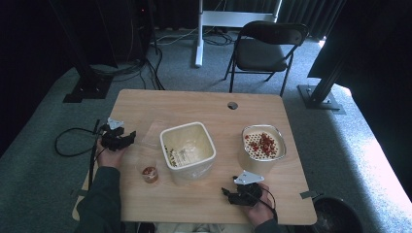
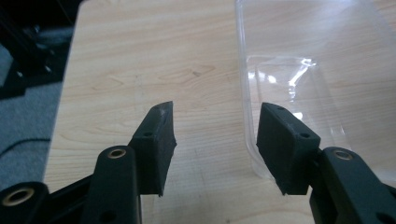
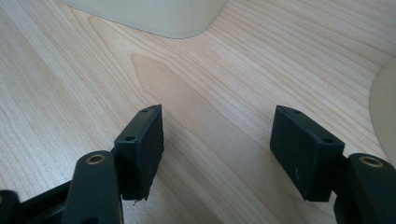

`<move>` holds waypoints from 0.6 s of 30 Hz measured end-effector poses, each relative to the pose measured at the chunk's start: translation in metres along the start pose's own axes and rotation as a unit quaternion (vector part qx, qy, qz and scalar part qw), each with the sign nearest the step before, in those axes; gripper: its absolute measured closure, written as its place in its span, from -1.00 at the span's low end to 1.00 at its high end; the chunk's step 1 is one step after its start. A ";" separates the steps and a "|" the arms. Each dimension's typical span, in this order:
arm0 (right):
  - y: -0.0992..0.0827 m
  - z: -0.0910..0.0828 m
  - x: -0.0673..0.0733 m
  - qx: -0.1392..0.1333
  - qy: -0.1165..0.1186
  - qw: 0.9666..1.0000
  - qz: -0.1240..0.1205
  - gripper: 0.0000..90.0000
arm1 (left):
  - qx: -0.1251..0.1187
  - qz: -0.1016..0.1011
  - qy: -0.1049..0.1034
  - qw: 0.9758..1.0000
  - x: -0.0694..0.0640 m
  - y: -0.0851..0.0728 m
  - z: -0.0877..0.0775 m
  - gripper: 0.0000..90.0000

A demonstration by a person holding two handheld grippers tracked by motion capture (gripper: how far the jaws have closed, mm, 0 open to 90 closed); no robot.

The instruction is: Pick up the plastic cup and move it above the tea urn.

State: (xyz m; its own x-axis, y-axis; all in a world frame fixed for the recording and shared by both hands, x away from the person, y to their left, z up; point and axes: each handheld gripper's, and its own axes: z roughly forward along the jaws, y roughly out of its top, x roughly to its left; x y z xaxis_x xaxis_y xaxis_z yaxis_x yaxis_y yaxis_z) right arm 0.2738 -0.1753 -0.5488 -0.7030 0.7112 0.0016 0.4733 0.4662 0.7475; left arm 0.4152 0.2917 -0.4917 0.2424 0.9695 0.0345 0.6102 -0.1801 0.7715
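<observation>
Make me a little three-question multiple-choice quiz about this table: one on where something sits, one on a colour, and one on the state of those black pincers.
1. Where is the small cup with reddish contents?
A. Left of the cream tub, near the table's front
B. Beside the hole at the table's far edge
C. Inside the round container

2. What colour are the bits lying in the round container?
A. Green
B. Red
C. Blue

3. How do the jaws of the left gripper stand?
A. Clamped on the cup
C. Apart, with bare wood between them
B. Pressed fully together

Answers: 1 A, since the high view shows the cup just left of the cream tub. 2 B, since red pieces lie on its white perforated insert. 3 C, since the left gripper view shows a wide gap over the table, beside a clear plastic lid.
</observation>
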 end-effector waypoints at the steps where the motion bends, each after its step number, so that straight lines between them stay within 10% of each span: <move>1: 0.000 0.000 0.000 0.000 0.000 1.000 0.001 -0.24 | 0.007 -0.002 -0.007 1.000 0.000 0.001 0.004 0.08; 10: 0.000 0.000 0.001 0.000 -0.003 1.000 0.002 -0.24 | 0.048 0.016 -0.022 0.998 -0.007 0.008 0.024 0.63; 18: 0.000 0.000 0.001 0.000 -0.005 1.000 0.004 -0.24 | 0.018 0.003 -0.017 1.000 -0.001 0.013 0.015 0.86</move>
State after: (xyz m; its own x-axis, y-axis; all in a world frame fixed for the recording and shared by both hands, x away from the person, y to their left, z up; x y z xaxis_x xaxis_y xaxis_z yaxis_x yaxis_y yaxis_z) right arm 0.2726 -0.1746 -0.5488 -0.6941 0.7199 0.0013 0.4790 0.4605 0.7474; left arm 0.4344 0.2860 -0.4911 0.2714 0.9623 0.0160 0.6360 -0.1918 0.7474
